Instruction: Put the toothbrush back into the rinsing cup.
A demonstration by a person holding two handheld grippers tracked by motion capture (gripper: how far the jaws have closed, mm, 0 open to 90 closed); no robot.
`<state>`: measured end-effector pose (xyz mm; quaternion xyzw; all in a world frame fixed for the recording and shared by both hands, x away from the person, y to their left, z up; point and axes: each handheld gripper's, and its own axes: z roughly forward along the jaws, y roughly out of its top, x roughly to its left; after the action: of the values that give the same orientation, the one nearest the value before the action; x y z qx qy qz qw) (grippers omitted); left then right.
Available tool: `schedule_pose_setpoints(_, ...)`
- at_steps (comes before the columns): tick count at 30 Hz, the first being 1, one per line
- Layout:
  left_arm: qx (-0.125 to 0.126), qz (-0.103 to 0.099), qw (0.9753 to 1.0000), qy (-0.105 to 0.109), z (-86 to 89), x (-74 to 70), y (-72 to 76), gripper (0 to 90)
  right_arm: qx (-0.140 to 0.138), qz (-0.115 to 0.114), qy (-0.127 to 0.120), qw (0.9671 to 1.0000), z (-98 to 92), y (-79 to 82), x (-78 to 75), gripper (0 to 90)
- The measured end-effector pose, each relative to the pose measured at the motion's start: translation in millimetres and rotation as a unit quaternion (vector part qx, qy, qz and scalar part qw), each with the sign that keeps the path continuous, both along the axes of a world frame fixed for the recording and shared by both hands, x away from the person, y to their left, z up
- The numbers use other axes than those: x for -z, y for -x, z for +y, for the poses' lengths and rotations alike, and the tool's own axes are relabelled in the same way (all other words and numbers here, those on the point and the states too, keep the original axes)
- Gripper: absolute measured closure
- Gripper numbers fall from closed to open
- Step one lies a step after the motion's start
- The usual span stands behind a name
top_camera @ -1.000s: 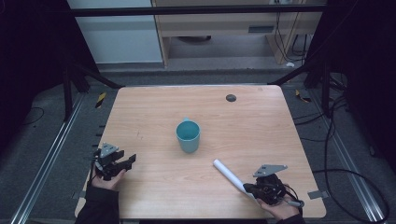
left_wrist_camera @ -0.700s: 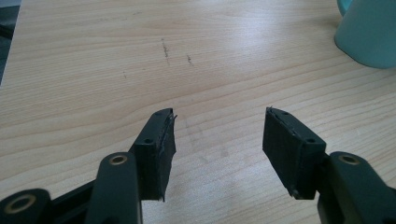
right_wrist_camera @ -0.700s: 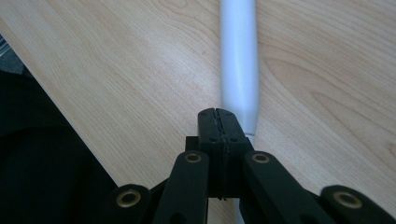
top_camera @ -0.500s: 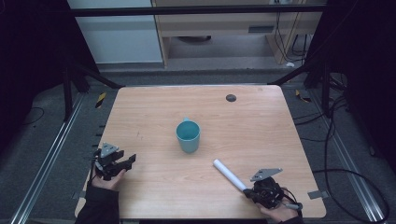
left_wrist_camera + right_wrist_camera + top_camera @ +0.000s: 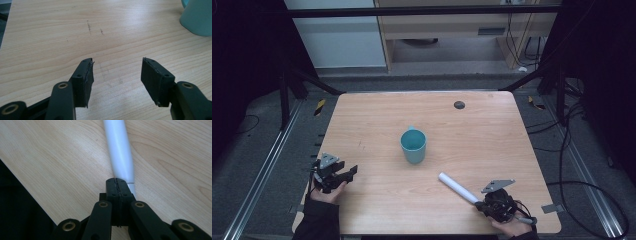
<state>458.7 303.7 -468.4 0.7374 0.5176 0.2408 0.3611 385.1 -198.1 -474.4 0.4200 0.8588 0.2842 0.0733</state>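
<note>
I count one white tube (image 5: 458, 187) on the wooden table (image 5: 492, 135), lying flat at about five o'clock from the table's middle, its length slanting from upper left to lower right in the high view. Its lower end runs in beside my right gripper (image 5: 484, 205), near the table's near edge. In the right gripper view the tube (image 5: 120, 150) stretches away toward twelve o'clock, and its near end passes just to the right of the jaws, which are pressed together with nothing between them that I can make out (whether the tube touches the jaw's side I cannot tell).

One teal cup (image 5: 413, 146) stands upright at the centre of the table, well apart from the tube, at about eleven o'clock from it. In the left gripper view the cup (image 5: 197, 16) sits at about one o'clock.

My left gripper (image 5: 347, 174) rests at the table's left edge, at roughly eight o'clock from the cup, held in one hand (image 5: 328, 192). Its two jaws are spread wide over bare wood, gripping nothing.

One small dark round mark (image 5: 459, 104) sits near the far edge, at about one o'clock from the cup.
</note>
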Motion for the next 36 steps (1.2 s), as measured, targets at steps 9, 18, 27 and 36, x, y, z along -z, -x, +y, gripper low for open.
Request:
schedule_pose_setpoints(9,-0.001,0.0,1.0,-0.001,0.0,0.0,-0.1,42.6,0.019,-0.001,0.008,0.9998,-2.5,-3.4,1.3,90.0)
schedule_pose_setpoints(18,-0.001,0.0,1.0,-0.002,0.0,0.3,-0.5,42.6,0.031,-0.004,0.018,0.9994,-3.8,-7.3,2.8,90.0)
schedule_pose_setpoints(27,0.0,0.0,1.0,-0.002,-0.1,0.4,-0.5,42.6,0.047,-0.001,0.024,0.9986,-6.3,-10.7,2.9,90.0)
schedule_pose_setpoints(36,-0.001,0.0,1.0,-0.002,-0.1,0.5,-0.6,42.6,0.059,-0.003,0.029,0.9978,-11.7,-14.6,3.0,90.0)
